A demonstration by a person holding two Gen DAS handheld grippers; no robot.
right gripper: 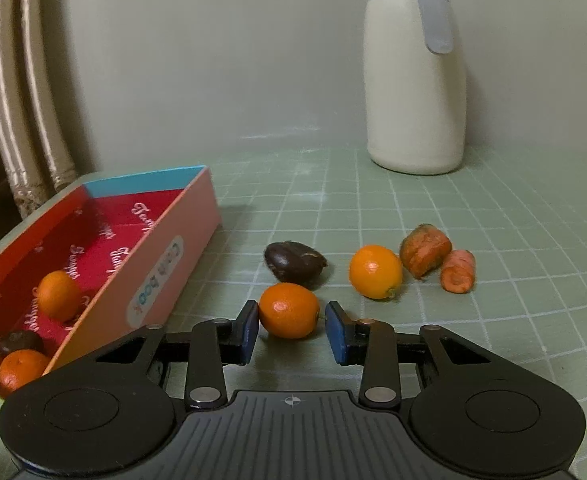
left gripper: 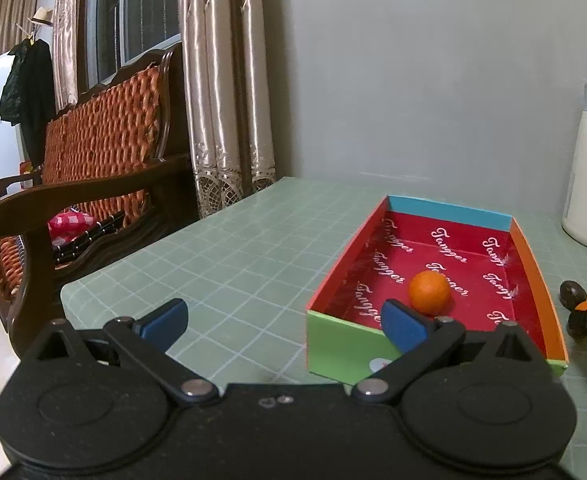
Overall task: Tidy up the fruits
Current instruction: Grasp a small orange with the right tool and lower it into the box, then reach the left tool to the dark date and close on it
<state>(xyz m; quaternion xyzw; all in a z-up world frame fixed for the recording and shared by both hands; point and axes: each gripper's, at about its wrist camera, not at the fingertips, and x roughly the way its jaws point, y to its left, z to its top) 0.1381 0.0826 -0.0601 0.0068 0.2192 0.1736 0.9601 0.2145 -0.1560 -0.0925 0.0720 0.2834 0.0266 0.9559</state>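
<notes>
Two small oranges lie loose on the green gridded mat (right gripper: pixel 433 216) ahead of the right gripper (right gripper: pixel 292 330). The nearer orange (right gripper: pixel 289 311) sits between its blue pads, the left pad (right gripper: pixel 250 330) touching or nearly touching the fruit and the right pad (right gripper: pixel 336 332) standing just clear of it, so the fingers are apart and not clamped. Beyond the right fingertip lies the second orange (right gripper: pixel 375 271), and straight past the near fruit one dark brown fruit (right gripper: pixel 293 266) rests on the mat. Farther right of the fingers are two carrot pieces (right gripper: pixel 425 250), side by side. Left of the fingers stands one shallow box (right gripper: pixel 165 276) with a red printed floor; in it are two oranges, one mid-floor (right gripper: pixel 58 295) and one at the near corner (right gripper: pixel 21 368), plus one dark fruit (right gripper: pixel 18 342) beside that corner orange. Farthest off, beyond the right finger, one cream bottle (right gripper: pixel 415 80) with a grey cap stands against the wall. The left gripper (left gripper: pixel 285 326) has its fingers spread wide and empty; its right pad (left gripper: pixel 403 326) overlaps the box's near green wall (left gripper: pixel 341 350), with the mid-floor orange just beyond it, while its left pad (left gripper: pixel 165 322) hangs over bare mat.
</notes>
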